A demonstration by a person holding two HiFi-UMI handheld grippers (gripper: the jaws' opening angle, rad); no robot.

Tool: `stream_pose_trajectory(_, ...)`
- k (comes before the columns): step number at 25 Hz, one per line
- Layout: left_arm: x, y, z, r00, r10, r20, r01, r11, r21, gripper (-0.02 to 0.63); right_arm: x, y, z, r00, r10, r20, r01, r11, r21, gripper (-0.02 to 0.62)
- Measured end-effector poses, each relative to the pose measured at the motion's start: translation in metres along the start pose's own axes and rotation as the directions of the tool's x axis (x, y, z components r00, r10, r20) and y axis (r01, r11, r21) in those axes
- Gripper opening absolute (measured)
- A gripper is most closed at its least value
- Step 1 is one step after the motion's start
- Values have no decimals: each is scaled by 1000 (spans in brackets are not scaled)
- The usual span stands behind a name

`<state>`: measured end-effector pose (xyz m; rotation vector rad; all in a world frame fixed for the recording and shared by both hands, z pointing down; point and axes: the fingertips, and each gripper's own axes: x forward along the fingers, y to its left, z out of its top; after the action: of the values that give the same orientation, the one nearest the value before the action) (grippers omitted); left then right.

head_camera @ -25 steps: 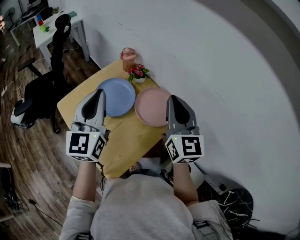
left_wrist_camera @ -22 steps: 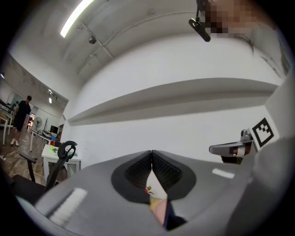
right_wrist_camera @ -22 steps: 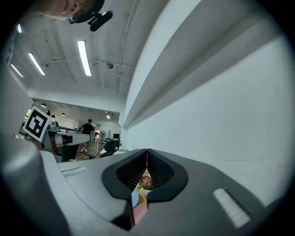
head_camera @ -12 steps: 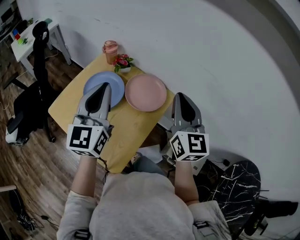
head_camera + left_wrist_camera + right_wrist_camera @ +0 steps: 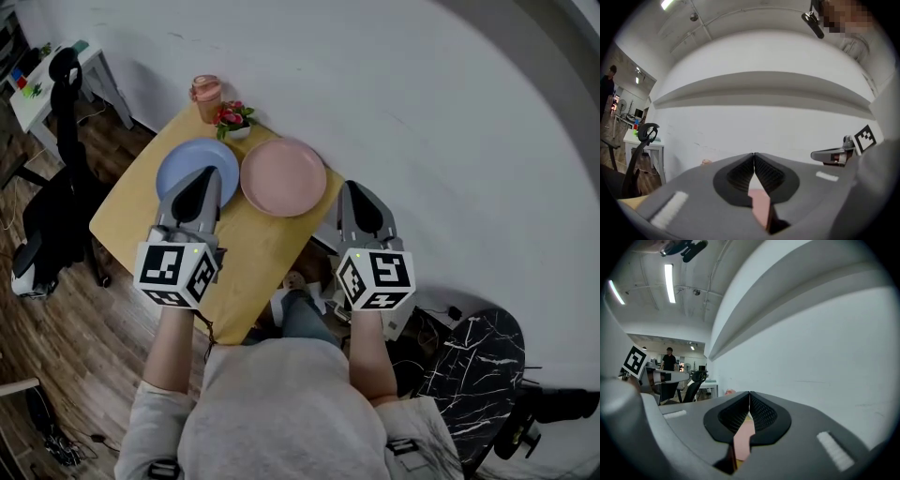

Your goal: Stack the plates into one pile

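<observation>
A blue plate (image 5: 192, 161) and a pink plate (image 5: 283, 176) lie side by side on a small yellow wooden table (image 5: 251, 255). My left gripper (image 5: 210, 172) hovers above the near right part of the blue plate, jaws shut and empty. My right gripper (image 5: 352, 186) is off the table's right edge, just right of the pink plate, also shut and empty. In the left gripper view the left gripper (image 5: 753, 154) has its pads pressed together. The right gripper view shows the right gripper (image 5: 749, 393) likewise closed, with a strip of the pink plate (image 5: 743, 439) below.
A pink cup (image 5: 205, 92) and a small flower pot (image 5: 232, 118) stand at the table's far corner by the white wall. A black office chair (image 5: 58, 192) and a white desk (image 5: 52, 75) are to the left. A black marbled stool (image 5: 469, 366) sits at the lower right.
Both grippers drew back toward the person and sank a little. The right one, earlier over the pink plate's right edge, now hangs beside the table. Both stayed shut.
</observation>
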<state>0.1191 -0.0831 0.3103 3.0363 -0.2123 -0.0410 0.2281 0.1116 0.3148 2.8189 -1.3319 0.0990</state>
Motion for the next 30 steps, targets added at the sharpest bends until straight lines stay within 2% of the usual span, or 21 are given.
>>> stream_pose_trajectory(6,36,9,-53,988,47,-144,-61,994,-95,61,53,-18,-42,985,85,-149,-78,996,53,5)
stream_pose_trajectory(12,74,8,-116,956,73,-284,-120,981,-152,61,108,-40,-88,942,179,-283,-156,982,103,6)
stream_pose_trajectory(16,88,9,-161,918,111,-381,-205,955,-216,61,136,-52,-127,889,236,-393,-196,971,139,9)
stream_pose_trajectory(20,95,16,-205,873,144,-466,-287,924,-252,63,150,-61,-168,835,268,-480,-196,961,195,29)
stream_pose_trajectory(23,98,19,-237,835,162,-526,-345,898,-272,114,158,-69,-199,796,281,-536,-187,956,224,51)
stream_pose_trajectory(30,94,24,-297,748,187,-637,-453,845,-283,167,169,-89,-258,729,246,-639,-113,964,242,98)
